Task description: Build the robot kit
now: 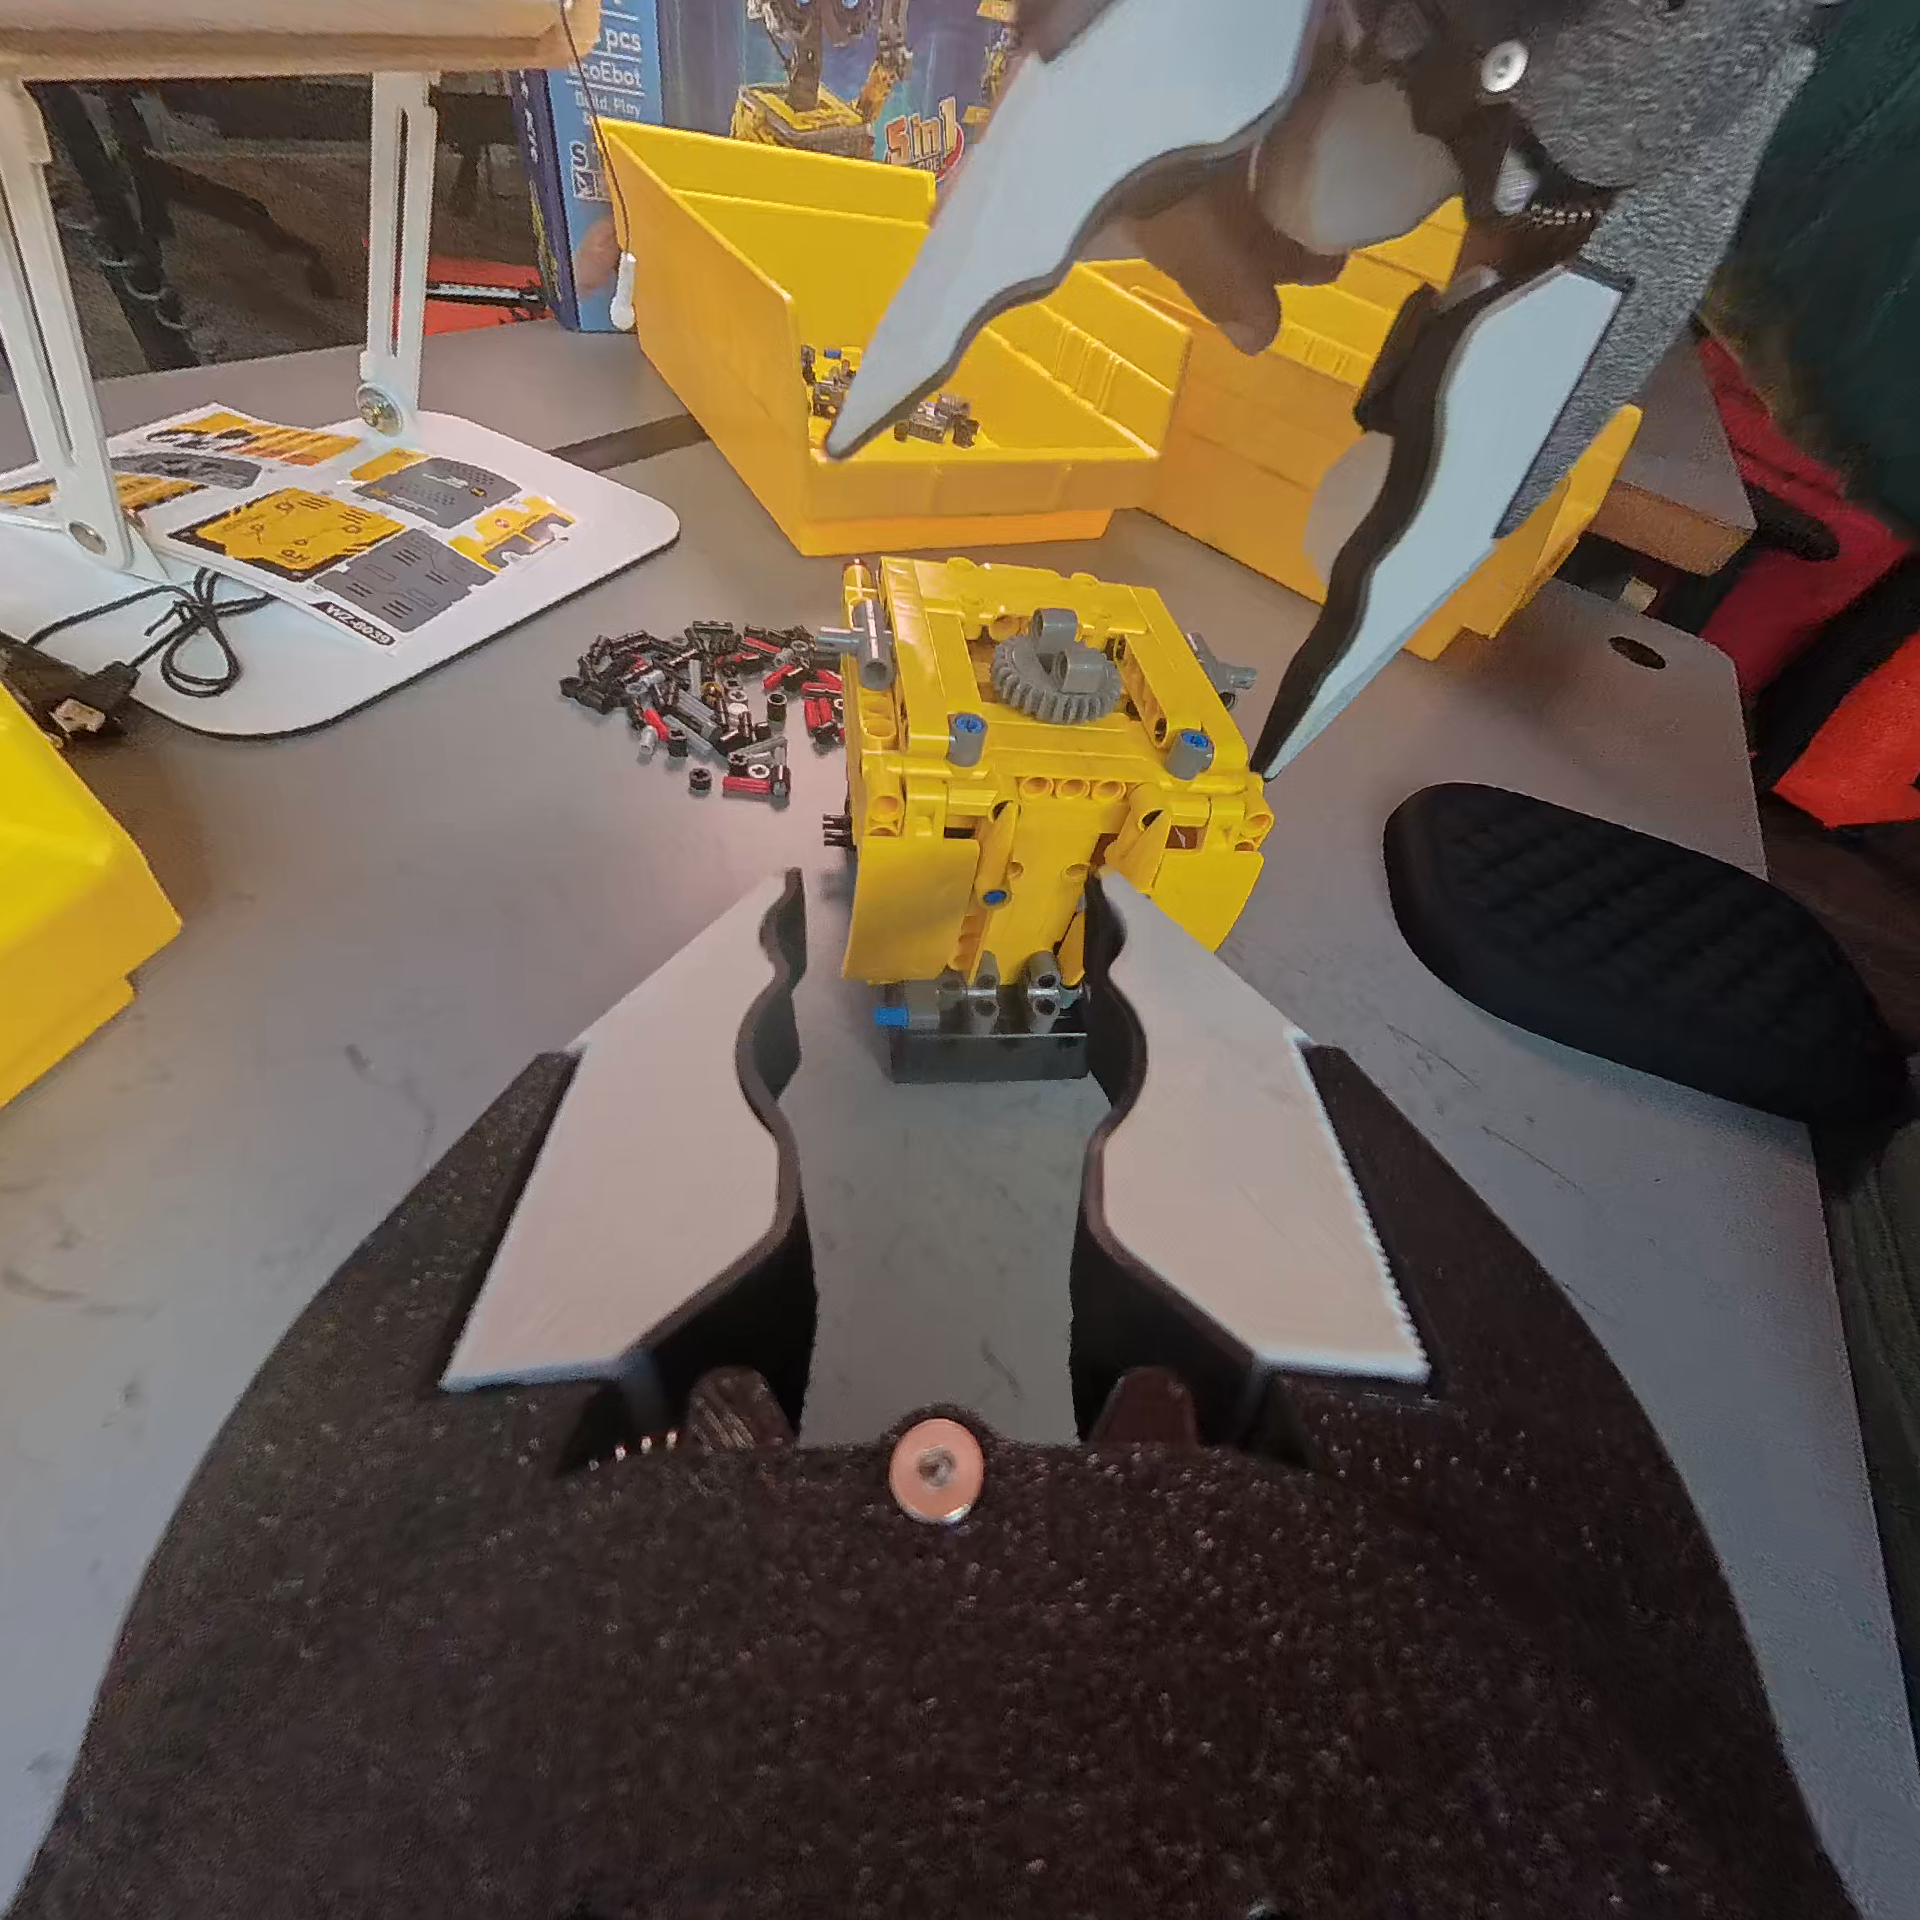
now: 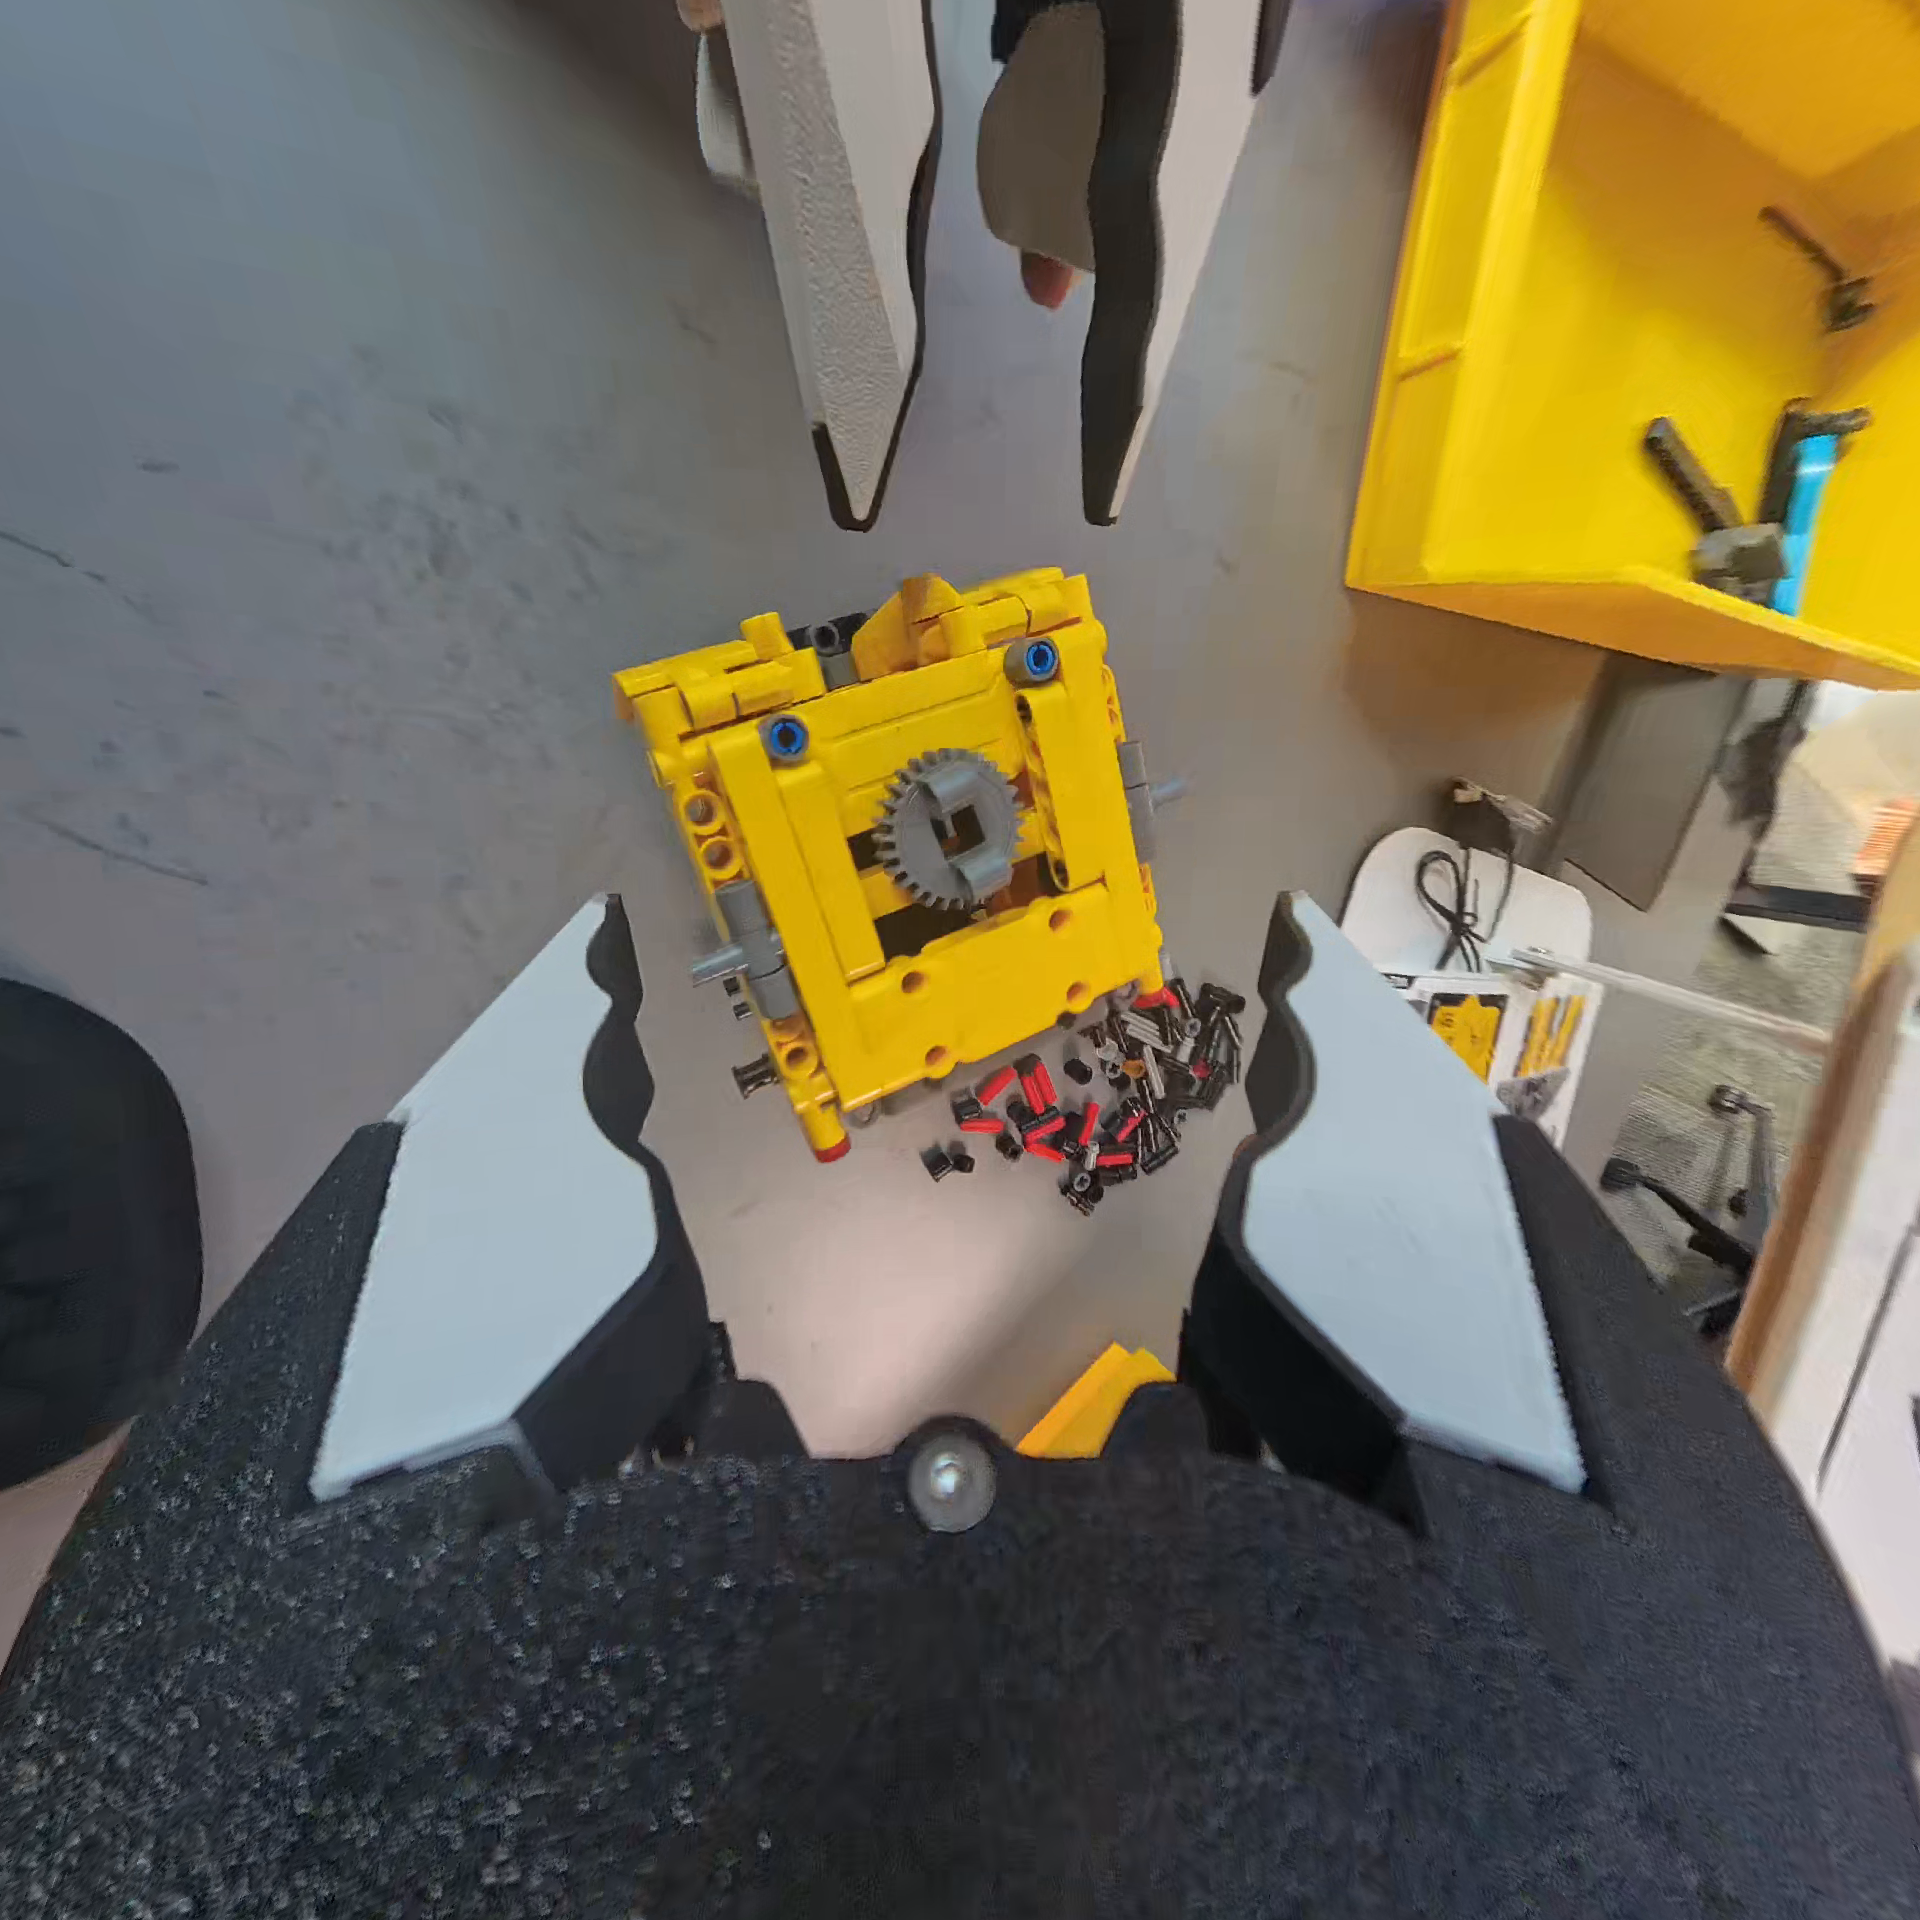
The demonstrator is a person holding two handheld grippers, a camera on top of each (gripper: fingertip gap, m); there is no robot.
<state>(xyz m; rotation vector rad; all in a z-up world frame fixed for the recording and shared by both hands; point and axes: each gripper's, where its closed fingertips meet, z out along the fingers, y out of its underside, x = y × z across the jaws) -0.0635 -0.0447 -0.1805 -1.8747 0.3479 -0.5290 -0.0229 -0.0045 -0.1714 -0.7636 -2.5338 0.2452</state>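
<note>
Standing on the grey table is a yellow block model, a boxy build with a grey gear seated on its top face and a dark base under it; it looks partly assembled, though how much remains cannot be told. Left of the model lie a sticker sheet on a white stand foot and, just beside the model, a heap of loose black and red pins, unused so far. In front of the model the left gripper is spread apart and empty, one fingertip touching or nearly touching the model's lower front. Above the model the right gripper hangs spread and empty. Behind the model sit yellow bins holding a few parts.
</note>
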